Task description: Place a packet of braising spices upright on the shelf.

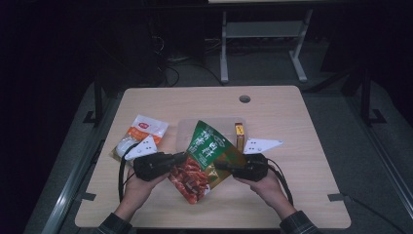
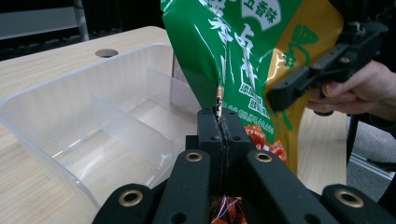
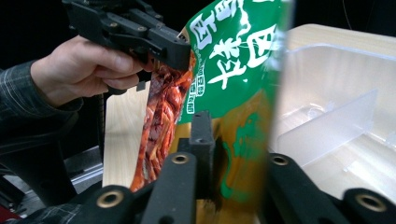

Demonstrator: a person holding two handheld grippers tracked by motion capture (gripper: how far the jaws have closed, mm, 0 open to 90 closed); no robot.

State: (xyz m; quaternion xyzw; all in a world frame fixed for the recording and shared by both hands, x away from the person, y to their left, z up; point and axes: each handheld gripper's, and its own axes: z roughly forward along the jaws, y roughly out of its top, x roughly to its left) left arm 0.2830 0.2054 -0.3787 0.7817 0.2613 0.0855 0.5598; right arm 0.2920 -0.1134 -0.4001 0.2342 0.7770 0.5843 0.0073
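At about 9 o'clock on the table [image 1: 292, 204] a white and orange packet [image 1: 141, 130] is seen. The left gripper [image 1: 182, 157] is shut tight on the left edge of the snack bag [image 1: 207, 156], which is held up in the middle, in front of the clear box [image 2: 60, 112]. At 3 o'clock the right gripper [image 1: 218, 165] is closed on the bag's other edge. Both edges should be kept pinched and lifted evenly, so the bag is lowered straight into a slot. White Chinese writing is printed on the green part; it cannot be read well.
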